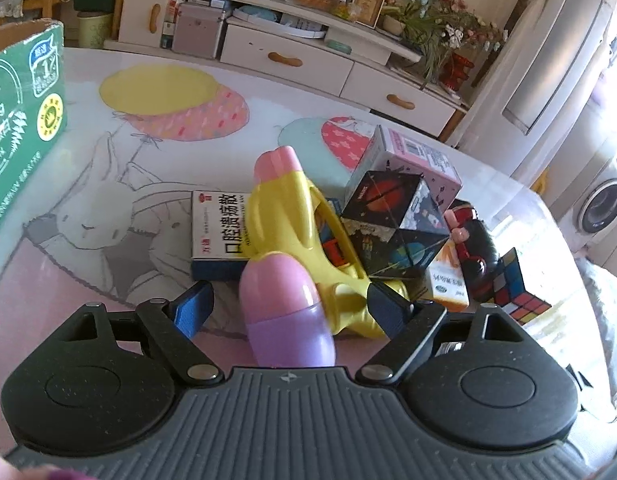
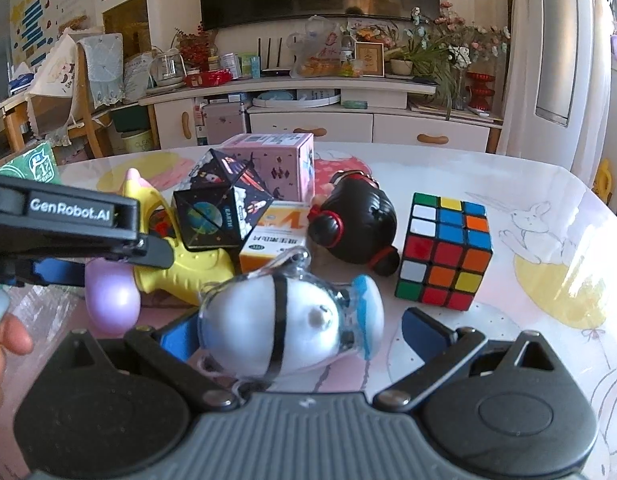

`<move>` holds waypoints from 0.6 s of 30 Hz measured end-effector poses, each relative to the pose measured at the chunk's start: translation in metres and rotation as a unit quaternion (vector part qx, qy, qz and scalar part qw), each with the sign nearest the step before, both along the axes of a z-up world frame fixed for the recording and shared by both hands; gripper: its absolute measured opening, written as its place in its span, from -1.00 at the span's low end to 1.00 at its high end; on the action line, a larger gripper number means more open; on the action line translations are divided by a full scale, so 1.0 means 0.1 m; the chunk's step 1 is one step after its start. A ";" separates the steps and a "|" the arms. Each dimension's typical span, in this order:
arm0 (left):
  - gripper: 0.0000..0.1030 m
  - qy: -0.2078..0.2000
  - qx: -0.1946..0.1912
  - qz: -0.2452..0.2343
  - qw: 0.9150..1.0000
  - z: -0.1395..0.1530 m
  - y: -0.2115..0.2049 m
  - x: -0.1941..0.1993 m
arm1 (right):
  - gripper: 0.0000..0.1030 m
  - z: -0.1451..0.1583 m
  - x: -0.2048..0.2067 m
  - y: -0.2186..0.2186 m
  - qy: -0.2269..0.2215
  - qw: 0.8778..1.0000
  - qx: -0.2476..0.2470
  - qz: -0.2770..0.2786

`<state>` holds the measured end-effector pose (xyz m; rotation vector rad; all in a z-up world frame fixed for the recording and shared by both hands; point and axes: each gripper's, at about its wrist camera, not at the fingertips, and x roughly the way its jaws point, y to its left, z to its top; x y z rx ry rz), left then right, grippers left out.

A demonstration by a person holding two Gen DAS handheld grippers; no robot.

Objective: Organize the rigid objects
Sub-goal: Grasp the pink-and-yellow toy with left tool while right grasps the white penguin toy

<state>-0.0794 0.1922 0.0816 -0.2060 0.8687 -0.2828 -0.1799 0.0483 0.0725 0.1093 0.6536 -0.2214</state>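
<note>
Tongs both agape: left tongs [image 1: 290, 306] astride yellow toy [image 1: 308, 232], right tongs [image 2: 304, 332] around white figurine [image 2: 284, 320].

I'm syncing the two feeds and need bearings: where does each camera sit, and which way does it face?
Left wrist: on the left gripper, facing the yellow toy and TV cabinet; its blue fingers show.
Right wrist: on the right gripper, facing the cabinet squarely; a hand shows at left.
Shared: Rubik's cube, space-print cube, black doll.
</note>
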 end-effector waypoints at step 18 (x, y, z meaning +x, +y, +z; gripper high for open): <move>0.39 -0.022 -0.044 0.002 0.999 0.02 0.05 0.00 | 0.81 0.00 0.05 0.02 -0.014 1.000 -0.005 0.006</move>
